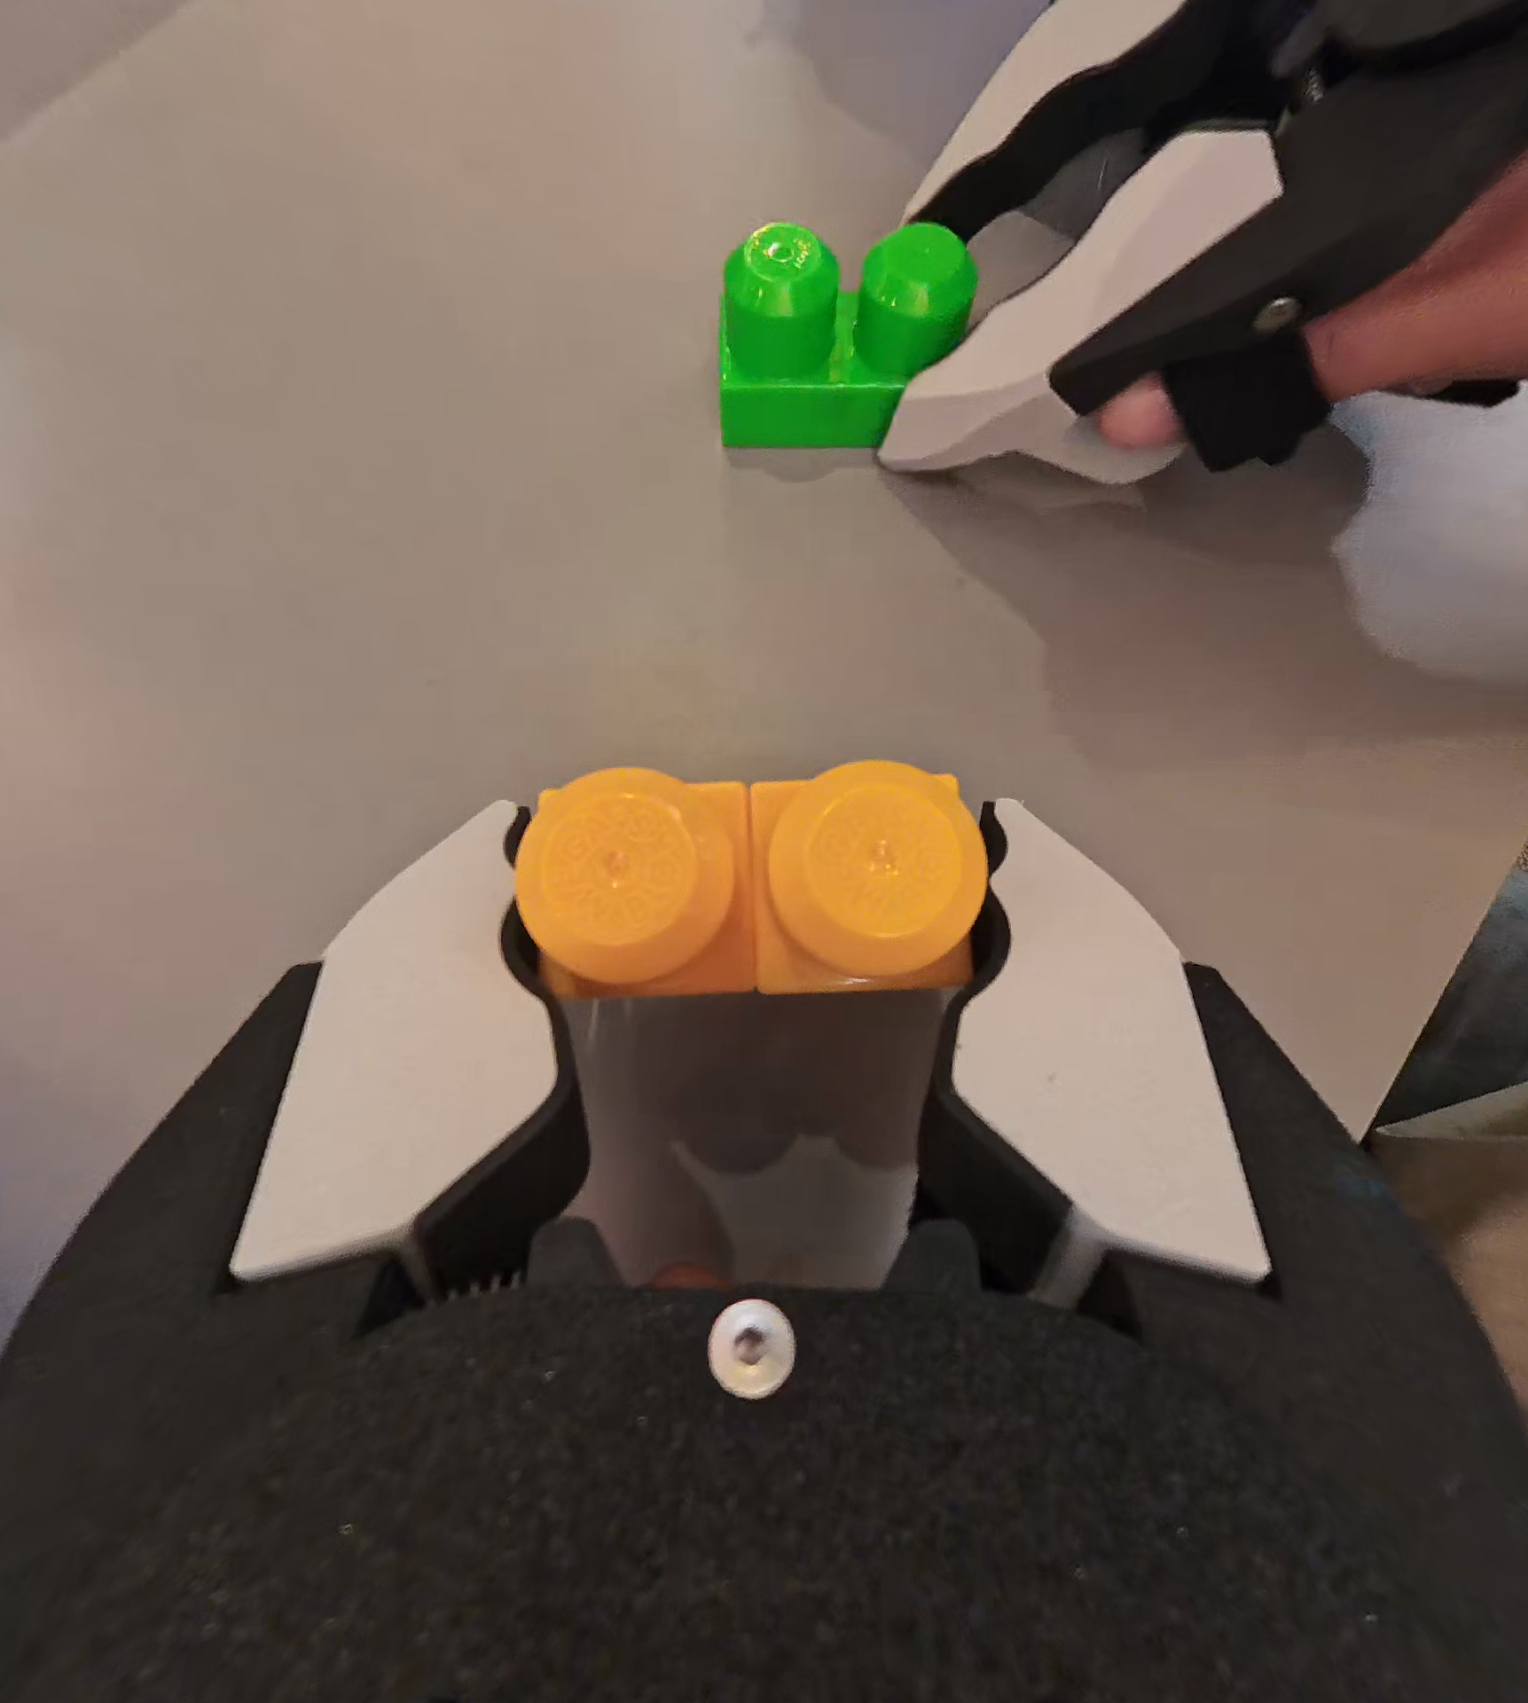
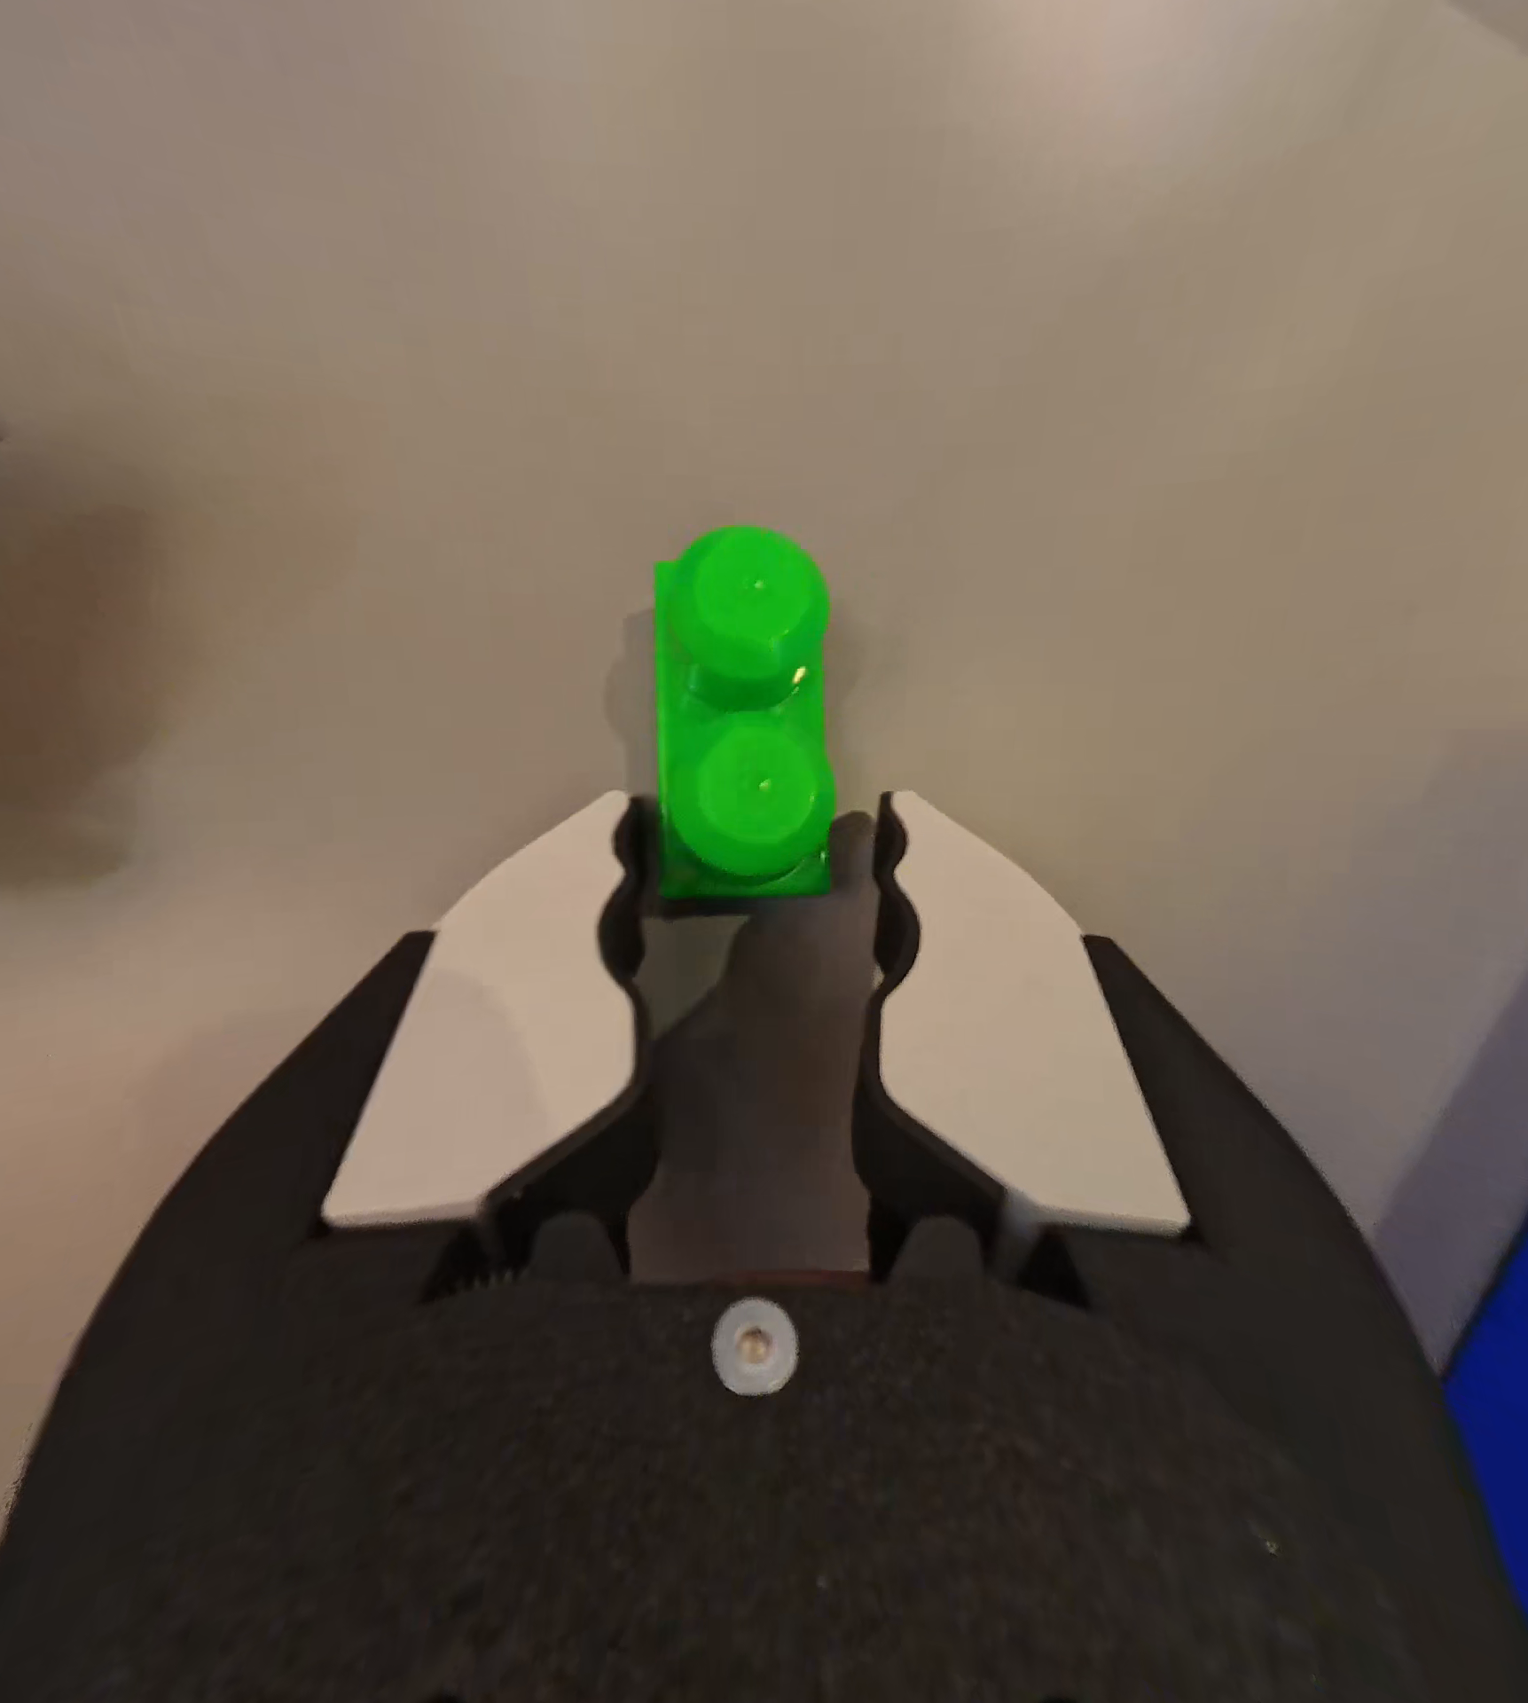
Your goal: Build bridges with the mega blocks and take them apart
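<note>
No bridge is standing yet: the left gripper [image 1: 751, 885] is clamping the orange block [image 1: 746, 885] well short of the green block [image 1: 820, 355]. The right gripper [image 2: 755, 857] is straddling the green block's near end, jaws parted, not gripping.

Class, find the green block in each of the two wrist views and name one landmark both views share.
Left wrist view: the green block sits upper right of centre on the grey table, its right end at the tips of the right claw.
Right wrist view: it stands at centre, its near end between the open claw's tips.
Shared landmark: the right claw itself, seen far off in the left wrist view and up close in the right.
</note>
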{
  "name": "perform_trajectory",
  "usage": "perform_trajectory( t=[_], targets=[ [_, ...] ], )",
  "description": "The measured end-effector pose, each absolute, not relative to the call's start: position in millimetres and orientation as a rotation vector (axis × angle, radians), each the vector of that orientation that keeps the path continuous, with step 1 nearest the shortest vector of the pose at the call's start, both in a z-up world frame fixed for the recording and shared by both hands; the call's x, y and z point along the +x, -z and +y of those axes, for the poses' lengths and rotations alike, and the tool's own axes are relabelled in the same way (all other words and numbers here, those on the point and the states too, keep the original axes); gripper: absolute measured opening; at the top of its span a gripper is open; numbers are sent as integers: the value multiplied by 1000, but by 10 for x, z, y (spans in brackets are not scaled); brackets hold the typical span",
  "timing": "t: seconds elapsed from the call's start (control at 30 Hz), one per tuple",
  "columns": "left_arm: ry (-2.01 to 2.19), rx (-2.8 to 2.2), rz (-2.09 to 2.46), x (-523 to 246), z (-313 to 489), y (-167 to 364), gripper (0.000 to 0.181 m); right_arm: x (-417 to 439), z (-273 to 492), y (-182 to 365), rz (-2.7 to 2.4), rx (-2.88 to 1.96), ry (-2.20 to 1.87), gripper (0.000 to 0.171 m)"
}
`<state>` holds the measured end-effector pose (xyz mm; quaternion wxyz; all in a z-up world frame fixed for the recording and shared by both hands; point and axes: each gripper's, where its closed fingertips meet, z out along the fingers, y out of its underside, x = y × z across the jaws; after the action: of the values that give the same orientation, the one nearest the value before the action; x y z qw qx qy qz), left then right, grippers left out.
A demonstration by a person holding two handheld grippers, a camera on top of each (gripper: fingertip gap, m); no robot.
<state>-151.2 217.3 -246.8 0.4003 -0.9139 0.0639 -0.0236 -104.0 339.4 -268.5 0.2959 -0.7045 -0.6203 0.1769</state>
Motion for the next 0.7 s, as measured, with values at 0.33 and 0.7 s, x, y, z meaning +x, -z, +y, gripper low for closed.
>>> perform_trajectory(
  t=[0.33, 0.7],
  targets=[
    [43, -2317, 162, -1605, 2144, 2466, 89, -1090, 3363, 2618, -1637, -1888, -552, 35],
    [13, -2327, 147, -1640, 2220, 2538, 89, -1337, 2341, 1733, -1730, -1722, -824, 35]
  ],
)
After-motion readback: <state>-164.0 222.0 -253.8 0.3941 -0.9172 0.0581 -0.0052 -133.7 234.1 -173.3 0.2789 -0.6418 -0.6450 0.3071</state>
